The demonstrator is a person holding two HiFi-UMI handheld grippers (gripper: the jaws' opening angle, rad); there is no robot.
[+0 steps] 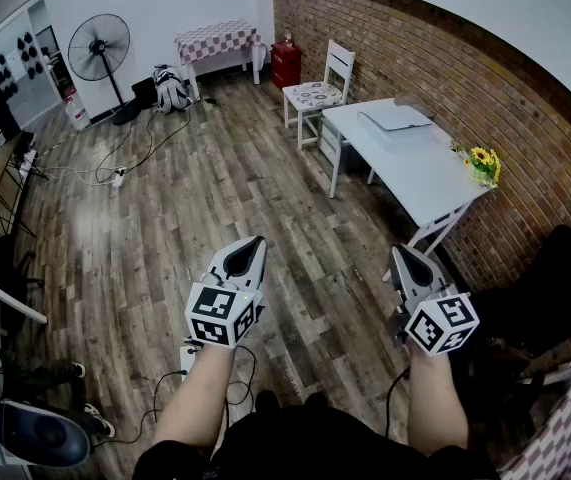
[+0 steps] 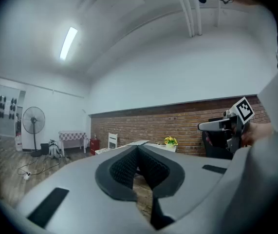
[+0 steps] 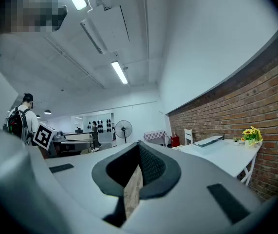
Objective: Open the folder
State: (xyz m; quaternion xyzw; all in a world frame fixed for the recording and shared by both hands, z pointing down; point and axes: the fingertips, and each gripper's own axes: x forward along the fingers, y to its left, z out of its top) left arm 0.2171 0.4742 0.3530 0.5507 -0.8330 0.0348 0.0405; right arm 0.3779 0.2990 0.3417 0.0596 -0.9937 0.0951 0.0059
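A pale grey folder [image 1: 395, 118] lies shut on the far end of the white table [image 1: 420, 173] by the brick wall. It also shows in the right gripper view as a flat folder [image 3: 209, 141]. Both grippers hang in mid-air over the wooden floor, well short of the table. My left gripper [image 1: 255, 240] points forward with its jaws together and nothing between them. My right gripper [image 1: 398, 251] is nearer the table's front corner, its jaws also closed and empty. Seen along the jaws, the left gripper [image 2: 138, 147] and the right gripper [image 3: 139, 145] each show meeting pads.
A pot of yellow flowers [image 1: 482, 161] stands on the table's wall side. A white chair [image 1: 320, 88] sits at its far end. Further back are a red cabinet [image 1: 285, 63], a checkered small table [image 1: 215, 40], a standing fan [image 1: 100, 48] and cables on the floor [image 1: 115, 173].
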